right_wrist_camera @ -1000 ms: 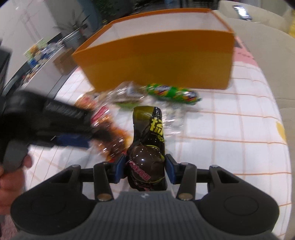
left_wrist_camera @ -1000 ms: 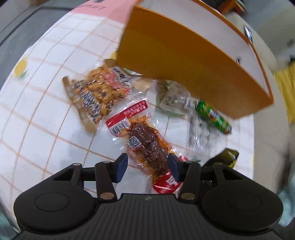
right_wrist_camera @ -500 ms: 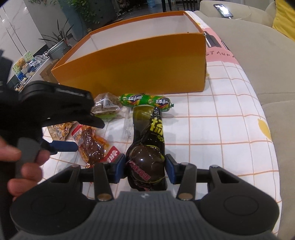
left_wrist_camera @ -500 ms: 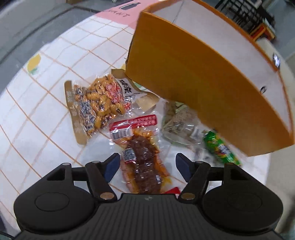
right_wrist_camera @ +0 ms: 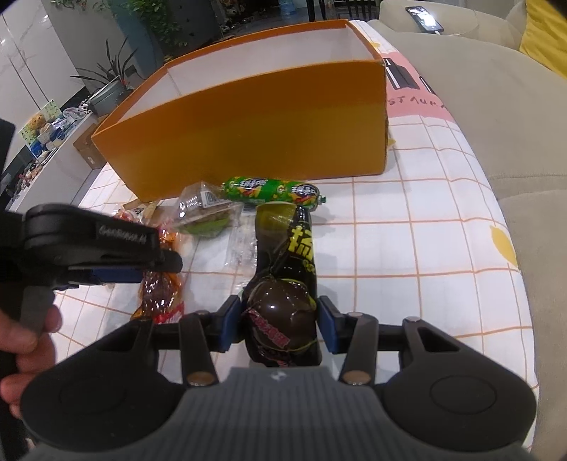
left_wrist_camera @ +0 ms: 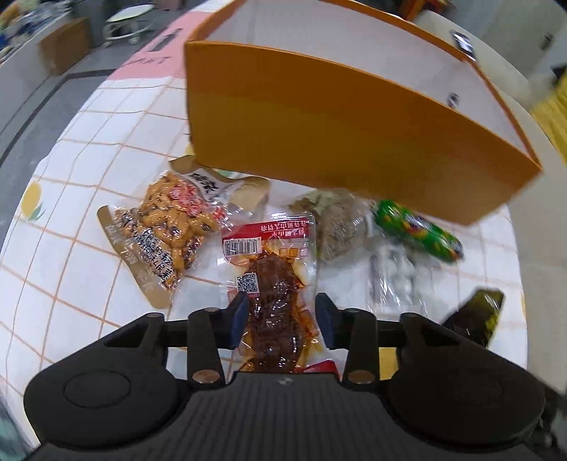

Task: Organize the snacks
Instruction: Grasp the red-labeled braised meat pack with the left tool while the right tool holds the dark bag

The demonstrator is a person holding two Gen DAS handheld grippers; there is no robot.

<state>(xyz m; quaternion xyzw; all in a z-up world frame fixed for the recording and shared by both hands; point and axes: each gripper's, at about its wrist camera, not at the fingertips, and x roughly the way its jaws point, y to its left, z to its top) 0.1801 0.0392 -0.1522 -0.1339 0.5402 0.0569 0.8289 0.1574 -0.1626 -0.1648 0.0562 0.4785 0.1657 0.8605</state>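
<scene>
A clear packet of red-brown braised meat (left_wrist_camera: 274,283) lies flat on the checked tablecloth. My left gripper (left_wrist_camera: 281,315) straddles its near half, and its jaws are closing with the blue pads at the packet's edges. The right wrist view shows the meat packet (right_wrist_camera: 159,290) under the left gripper (right_wrist_camera: 159,269), held by a hand (right_wrist_camera: 24,337). My right gripper (right_wrist_camera: 280,322) is shut on a dark, yellow-lettered packet with a round egg (right_wrist_camera: 283,312), lifted slightly. The orange box (right_wrist_camera: 248,134) stands open behind the snacks.
A peanut packet (left_wrist_camera: 170,223), a greyish packet (left_wrist_camera: 336,227), a green sausage stick (left_wrist_camera: 418,230) and a crumpled clear wrapper (left_wrist_camera: 393,269) lie before the orange box (left_wrist_camera: 336,142). A beige sofa (right_wrist_camera: 496,106) with a phone (right_wrist_camera: 425,19) runs along the table's right edge.
My left gripper's jaws opened wide, then narrowed around the meat packet, and the gripper lined up with it. The right gripper kept its hold on the dark packet.
</scene>
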